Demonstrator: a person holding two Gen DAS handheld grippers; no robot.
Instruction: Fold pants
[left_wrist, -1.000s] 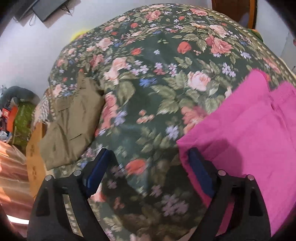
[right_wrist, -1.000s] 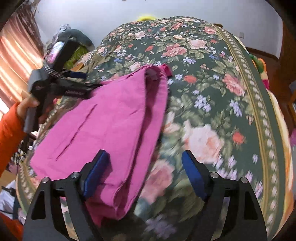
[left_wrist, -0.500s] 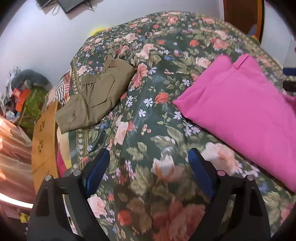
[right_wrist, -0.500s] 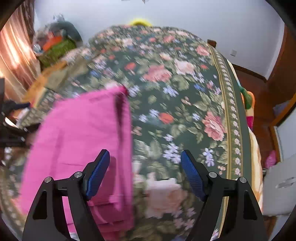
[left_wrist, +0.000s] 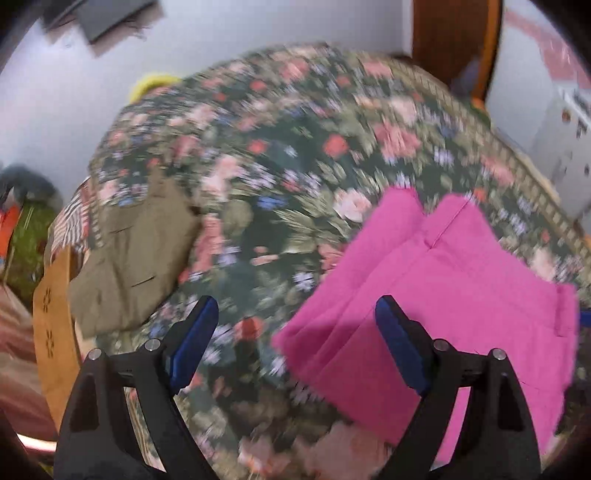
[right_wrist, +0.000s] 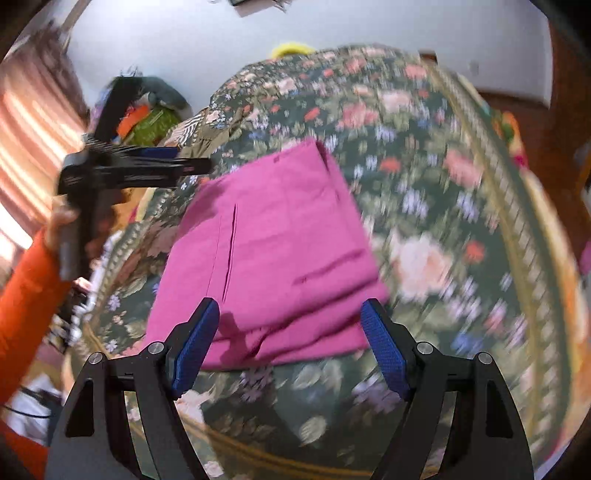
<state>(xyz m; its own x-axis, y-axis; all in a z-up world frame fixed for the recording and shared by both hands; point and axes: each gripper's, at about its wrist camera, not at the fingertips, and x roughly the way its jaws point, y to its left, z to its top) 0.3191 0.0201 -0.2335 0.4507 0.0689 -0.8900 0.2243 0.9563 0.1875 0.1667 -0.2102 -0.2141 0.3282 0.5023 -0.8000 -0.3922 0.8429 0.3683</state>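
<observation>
Folded pink pants (left_wrist: 443, 291) lie flat on the floral bedspread (left_wrist: 288, 155), right of centre in the left wrist view. In the right wrist view the pink pants (right_wrist: 273, 243) lie in the middle. My left gripper (left_wrist: 295, 343) is open and empty, held above the bedspread at the pants' left edge. It also shows in the right wrist view (right_wrist: 184, 162) at the left, held by a hand in an orange sleeve. My right gripper (right_wrist: 288, 347) is open and empty, just short of the pants' near edge. Both views are blurred by motion.
Folded olive-brown pants (left_wrist: 136, 254) lie at the left edge of the bed. A wooden bed frame (left_wrist: 51, 325) runs below them. Clutter (right_wrist: 155, 118) sits by the wall at the far left. A wooden door (left_wrist: 454, 40) and a white cabinet (left_wrist: 561, 147) stand at the right.
Both grippers have swung around above the bed, still open and empty. The pink pants have come back between the right gripper's fingers. The pants themselves have not moved.
</observation>
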